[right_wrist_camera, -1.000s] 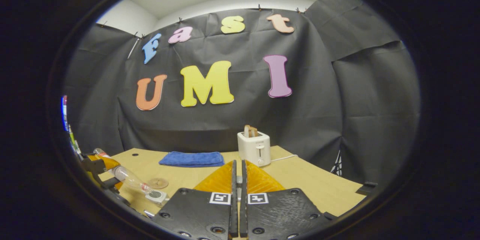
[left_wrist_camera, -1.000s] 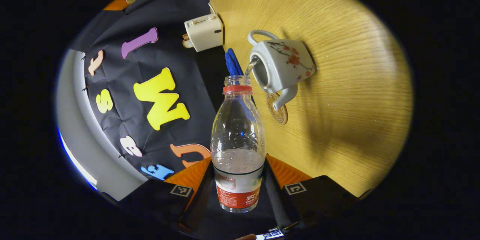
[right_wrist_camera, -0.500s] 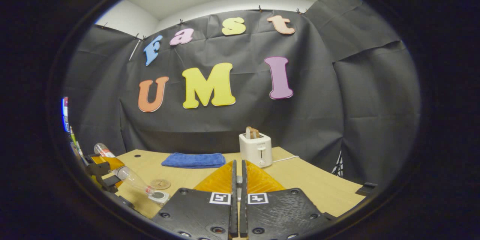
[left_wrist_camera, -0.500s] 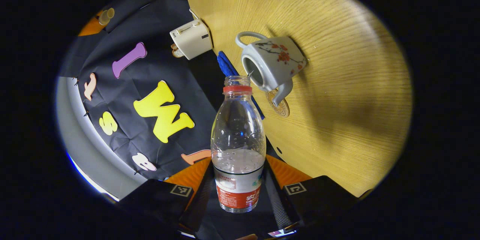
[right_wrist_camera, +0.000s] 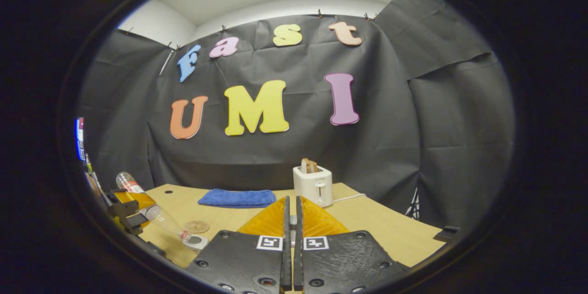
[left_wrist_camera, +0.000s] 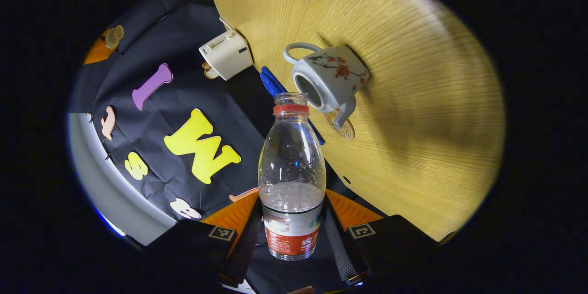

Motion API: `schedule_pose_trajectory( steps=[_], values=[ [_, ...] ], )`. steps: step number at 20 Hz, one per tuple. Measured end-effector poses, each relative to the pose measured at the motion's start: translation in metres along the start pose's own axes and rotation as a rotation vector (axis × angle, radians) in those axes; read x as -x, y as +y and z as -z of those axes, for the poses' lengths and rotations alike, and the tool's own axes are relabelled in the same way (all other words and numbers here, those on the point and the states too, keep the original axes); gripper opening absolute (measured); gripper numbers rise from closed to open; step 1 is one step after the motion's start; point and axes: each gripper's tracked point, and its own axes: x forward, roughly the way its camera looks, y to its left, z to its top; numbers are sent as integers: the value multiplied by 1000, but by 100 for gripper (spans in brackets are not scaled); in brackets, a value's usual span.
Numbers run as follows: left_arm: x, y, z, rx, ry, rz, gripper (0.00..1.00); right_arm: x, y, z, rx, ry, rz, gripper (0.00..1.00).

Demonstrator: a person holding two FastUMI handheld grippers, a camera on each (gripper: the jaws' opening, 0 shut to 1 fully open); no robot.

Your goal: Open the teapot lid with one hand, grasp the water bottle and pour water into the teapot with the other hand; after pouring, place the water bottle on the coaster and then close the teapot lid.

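Water bottle (left_wrist_camera: 291, 179), uncapped, clamped in the left hand-held gripper (left_wrist_camera: 291, 234) near the open teapot (left_wrist_camera: 328, 82); right hand-held gripper (right_wrist_camera: 292, 239) fingers together.

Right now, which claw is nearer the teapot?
Left. The left claw holds the water bottle with its mouth beside the teapot opening. The right claw is raised off to the side.

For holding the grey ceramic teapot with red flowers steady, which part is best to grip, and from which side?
Grip the grey ceramic teapot by its loop handle, coming from the side opposite the spout. The handle stands clear of the wide, smooth body, so a tool can close across it.
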Motion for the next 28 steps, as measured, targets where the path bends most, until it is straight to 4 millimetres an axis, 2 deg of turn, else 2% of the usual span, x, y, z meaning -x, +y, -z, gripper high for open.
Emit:
schedule_pose_trajectory(
  steps=[12,17,19,23,28],
  values=[
    [0,3,3,-15,19,16,74,1,6,1,28,2,-13,1],
    [-2,-3,6,25,11,27,74,1,4,1,38,-2,-5,2],
    [-3,-8,3,88,-15,38,74,1,4,1,42,0,-3,2],
    [-11,-11,10,288,-12,23,74,1,8,5,40,10,-18,1],
    [-29,-33,13,651,-18,102,74,-4,9,9,51,23,-12,1]
  ],
)
